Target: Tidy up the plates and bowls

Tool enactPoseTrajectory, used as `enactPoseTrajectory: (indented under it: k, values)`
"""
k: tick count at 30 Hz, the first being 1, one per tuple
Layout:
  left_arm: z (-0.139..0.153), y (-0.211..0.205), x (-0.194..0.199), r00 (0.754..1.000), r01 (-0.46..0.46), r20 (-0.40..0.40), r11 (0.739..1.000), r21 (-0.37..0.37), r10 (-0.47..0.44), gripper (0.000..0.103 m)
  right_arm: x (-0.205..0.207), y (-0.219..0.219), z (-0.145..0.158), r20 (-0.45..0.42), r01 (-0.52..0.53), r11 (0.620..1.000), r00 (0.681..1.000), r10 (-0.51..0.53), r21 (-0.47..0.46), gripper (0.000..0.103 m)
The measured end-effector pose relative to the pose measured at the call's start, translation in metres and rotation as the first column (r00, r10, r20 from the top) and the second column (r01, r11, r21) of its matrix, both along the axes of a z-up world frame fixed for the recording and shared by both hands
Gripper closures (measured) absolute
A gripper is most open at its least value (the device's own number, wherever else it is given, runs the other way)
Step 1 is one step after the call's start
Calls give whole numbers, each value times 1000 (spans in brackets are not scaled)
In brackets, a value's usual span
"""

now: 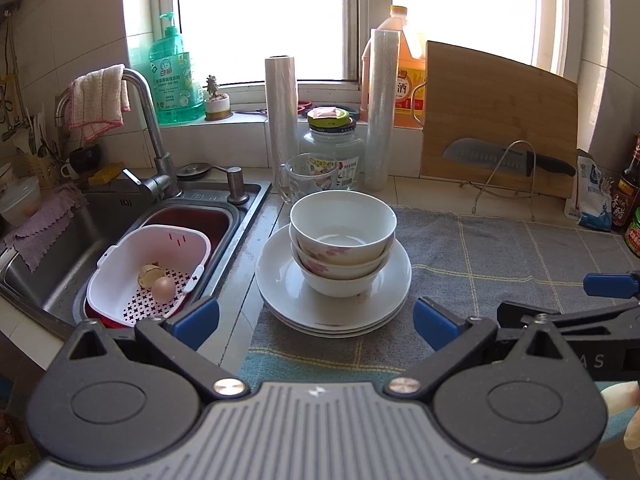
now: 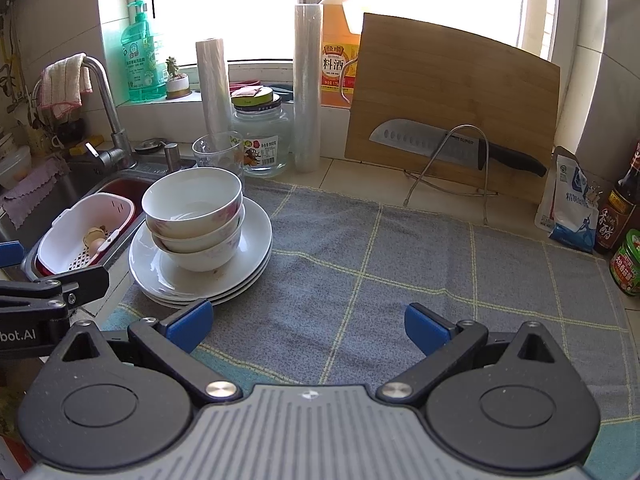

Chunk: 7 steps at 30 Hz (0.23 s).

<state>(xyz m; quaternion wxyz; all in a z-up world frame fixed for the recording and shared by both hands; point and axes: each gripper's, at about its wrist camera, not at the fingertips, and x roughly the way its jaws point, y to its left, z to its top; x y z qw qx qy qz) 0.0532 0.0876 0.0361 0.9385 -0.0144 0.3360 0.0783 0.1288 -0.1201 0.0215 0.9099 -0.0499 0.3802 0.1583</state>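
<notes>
Both grippers hung short of the stacked crockery, jaws spread and holding nothing.

Three bowls (image 1: 343, 226) sat nested on a stack of plates (image 1: 288, 280) at the left edge of the grey cloth (image 2: 400, 264) on the desk, just beside the sink (image 1: 240, 216). The left gripper (image 1: 316, 320) faced the stack squarely, the plates lying between its spread jaws; the right gripper (image 2: 306, 326) stood over bare cloth to the right of the stack, also spread and empty. The ware appeared to be glazed ceramic: judged stiff, fairly heavy as a pile, slippery and breakable. The safest hold was judged to be the top bowl's rim, one jaw inside and one outside, lifted singly. A glass cup (image 1: 306, 176) and a jar (image 1: 332, 148) stood close behind the stack, and a careless reach could knock them.
</notes>
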Motion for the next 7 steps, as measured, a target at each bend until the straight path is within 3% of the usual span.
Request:
enactPoseTrajectory:
  k: [7]
  values:
    - [-4, -2, 1, 1000, -4, -18, 1000, 4, 4, 1, 1, -2, -4, -6, 3, 1000, 1000, -3, -5, 0]
